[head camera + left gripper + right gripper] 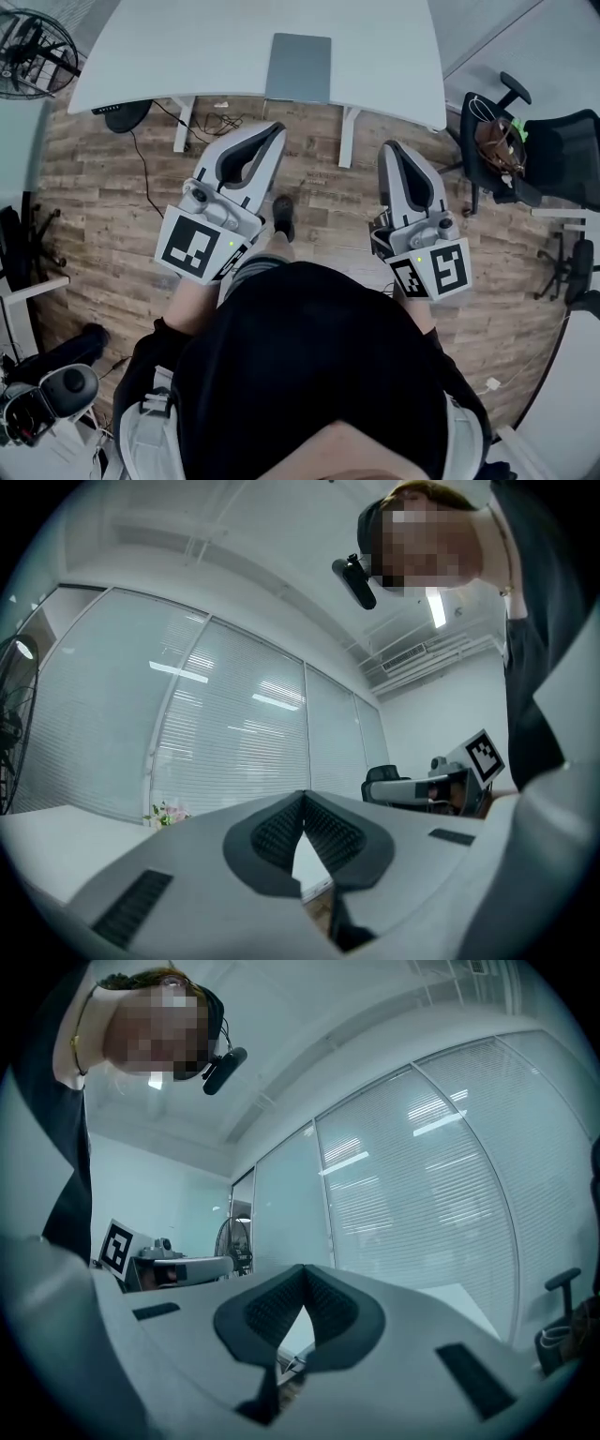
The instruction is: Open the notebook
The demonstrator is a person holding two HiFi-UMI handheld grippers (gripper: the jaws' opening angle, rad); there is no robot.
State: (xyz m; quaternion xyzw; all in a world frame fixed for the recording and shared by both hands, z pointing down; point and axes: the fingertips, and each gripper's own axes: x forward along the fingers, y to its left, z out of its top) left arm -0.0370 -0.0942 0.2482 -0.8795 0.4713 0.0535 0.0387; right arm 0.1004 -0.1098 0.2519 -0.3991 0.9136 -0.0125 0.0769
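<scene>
Wood-plank floor spreads beneath a white desk. On the desk's near edge lies the grey notebook, closed, well apart from the left gripper and right gripper — both with jaws together, empty.

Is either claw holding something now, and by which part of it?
Nothing is held. The left claw and the right claw are both shut and empty; the closed notebook lies on the table, apart from them.
</scene>
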